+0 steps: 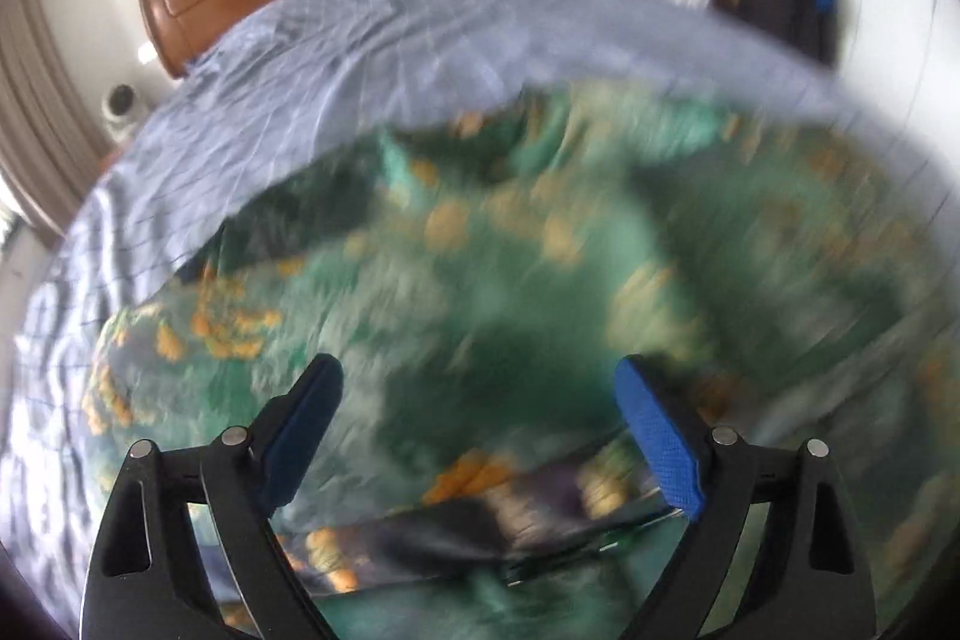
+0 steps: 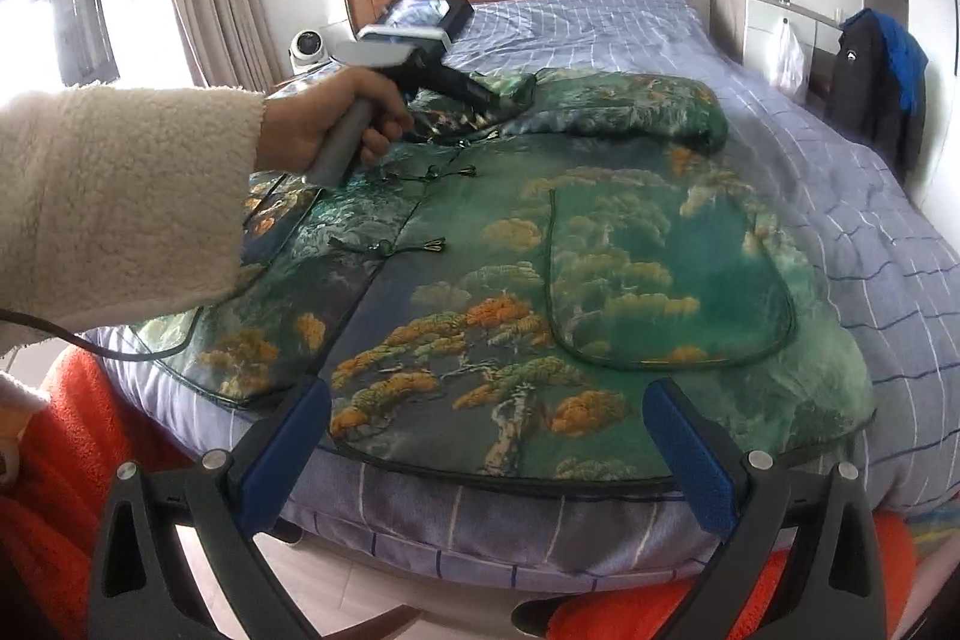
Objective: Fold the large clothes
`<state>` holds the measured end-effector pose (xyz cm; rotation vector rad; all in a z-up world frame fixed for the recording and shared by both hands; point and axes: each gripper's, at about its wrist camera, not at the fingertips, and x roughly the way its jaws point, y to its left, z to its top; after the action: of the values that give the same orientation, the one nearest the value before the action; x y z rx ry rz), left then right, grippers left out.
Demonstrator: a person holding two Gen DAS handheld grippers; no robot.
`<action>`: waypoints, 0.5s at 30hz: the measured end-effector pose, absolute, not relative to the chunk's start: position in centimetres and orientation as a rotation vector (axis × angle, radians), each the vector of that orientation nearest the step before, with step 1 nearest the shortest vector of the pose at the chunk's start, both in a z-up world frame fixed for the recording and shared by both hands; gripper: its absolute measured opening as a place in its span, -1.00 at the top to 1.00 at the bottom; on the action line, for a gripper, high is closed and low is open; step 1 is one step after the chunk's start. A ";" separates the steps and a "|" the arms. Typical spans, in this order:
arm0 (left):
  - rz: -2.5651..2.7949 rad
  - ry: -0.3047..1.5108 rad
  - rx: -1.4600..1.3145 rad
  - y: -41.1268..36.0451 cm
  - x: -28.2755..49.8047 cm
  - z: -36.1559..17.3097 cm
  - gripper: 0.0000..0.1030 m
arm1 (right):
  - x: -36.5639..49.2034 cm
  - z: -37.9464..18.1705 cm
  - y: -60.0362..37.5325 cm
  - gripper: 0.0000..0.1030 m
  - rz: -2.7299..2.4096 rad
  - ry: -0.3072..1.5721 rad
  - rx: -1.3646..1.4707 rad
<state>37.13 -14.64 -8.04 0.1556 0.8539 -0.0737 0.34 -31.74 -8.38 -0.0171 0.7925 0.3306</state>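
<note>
Right wrist view: the green printed garment lies spread flat on the bed, just ahead of the right hand-held gripper, whose jaws stand wide apart and empty. Left hand-held gripper hovers over the garment's collar end, jaws wide apart, gripping nothing.

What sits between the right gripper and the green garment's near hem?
Right wrist view: nothing on it, only a strip of the blue checked bedsheet at the bed's edge separates the open right gripper from the garment hem.
</note>
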 end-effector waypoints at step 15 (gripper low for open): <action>-0.042 0.828 0.086 -12.2 36.4 -6.6 -0.96 | 0.3 -8.2 -31.4 -0.99 0.347 0.768 -0.025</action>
<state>36.44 -12.18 -6.64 0.0856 0.8276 -0.0421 0.29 -31.35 -8.24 -0.0253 0.7681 0.3471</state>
